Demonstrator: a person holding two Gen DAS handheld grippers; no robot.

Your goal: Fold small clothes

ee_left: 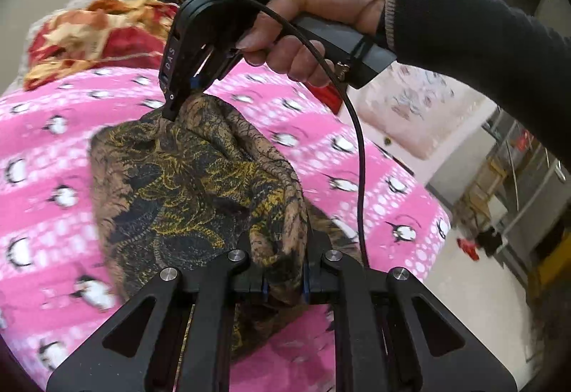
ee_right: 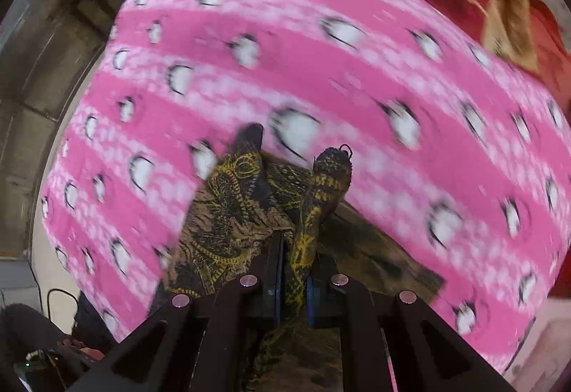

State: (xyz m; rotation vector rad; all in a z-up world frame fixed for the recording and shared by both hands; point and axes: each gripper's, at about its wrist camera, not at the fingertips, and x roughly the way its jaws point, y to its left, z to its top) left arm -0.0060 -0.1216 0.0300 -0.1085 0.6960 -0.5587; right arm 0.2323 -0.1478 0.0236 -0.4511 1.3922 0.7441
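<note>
Both grippers, left gripper (ee_left: 285, 279) and right gripper (ee_left: 178, 106), pinch the brown patterned cloth (ee_left: 185, 185) above the pink bed blanket (ee_left: 374, 156); folding looks barely started.

A bed under a pink penguin-print blanket (ee_left: 374, 156) fills the view. A red-and-gold quilt (ee_left: 96, 31) is bunched at 10 o'clock. Pale floor (ee_left: 474, 288) and metal shelving (ee_left: 528, 156) lie at 3 o'clock

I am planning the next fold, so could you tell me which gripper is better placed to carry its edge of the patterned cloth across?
Probably the right gripper: it pinches a raised corner of the patterned cloth above the pink blanket. The left gripper holds a thick bunch low down.
</note>
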